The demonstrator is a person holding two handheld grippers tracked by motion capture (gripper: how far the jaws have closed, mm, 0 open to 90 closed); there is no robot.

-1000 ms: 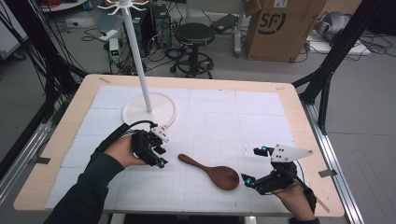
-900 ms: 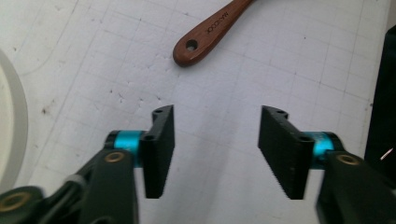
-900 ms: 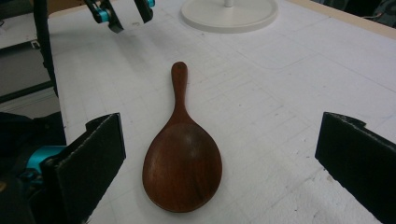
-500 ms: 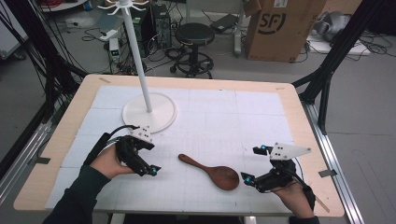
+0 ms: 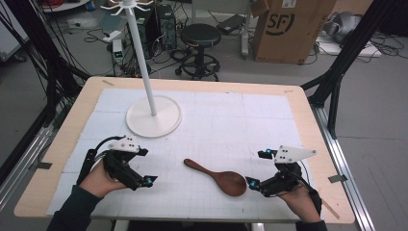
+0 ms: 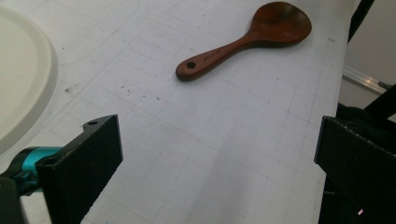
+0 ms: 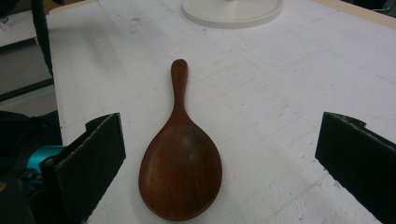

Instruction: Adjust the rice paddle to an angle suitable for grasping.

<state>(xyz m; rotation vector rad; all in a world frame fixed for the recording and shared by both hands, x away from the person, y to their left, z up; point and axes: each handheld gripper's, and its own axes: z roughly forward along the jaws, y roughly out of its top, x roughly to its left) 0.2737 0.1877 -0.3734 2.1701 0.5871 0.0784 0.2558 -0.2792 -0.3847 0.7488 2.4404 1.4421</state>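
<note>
A dark brown wooden spoon [image 5: 216, 175] lies flat on the white mat, its handle pointing left and away, its bowl toward the right. My left gripper [image 5: 144, 168] is open to the left of the handle, well apart from it; the left gripper view has the spoon [image 6: 247, 37] ahead of its spread jaws [image 6: 219, 177]. My right gripper [image 5: 257, 168] is open just right of the bowl. In the right gripper view, the spoon's bowl [image 7: 180, 158] lies between the wide jaws [image 7: 219, 158], touched by neither.
A white hook stand rises on a thin pole [image 5: 139, 53] from a round base [image 5: 154, 117] at the table's back left, also seen as the base [image 7: 232, 11] beyond the spoon. The table's wooden border [image 5: 308, 120] frames the mat. Stool and cardboard box stand beyond.
My left gripper has moved away from the stand base, leftward and toward the near edge. The right gripper and the spoon have stayed put.
</note>
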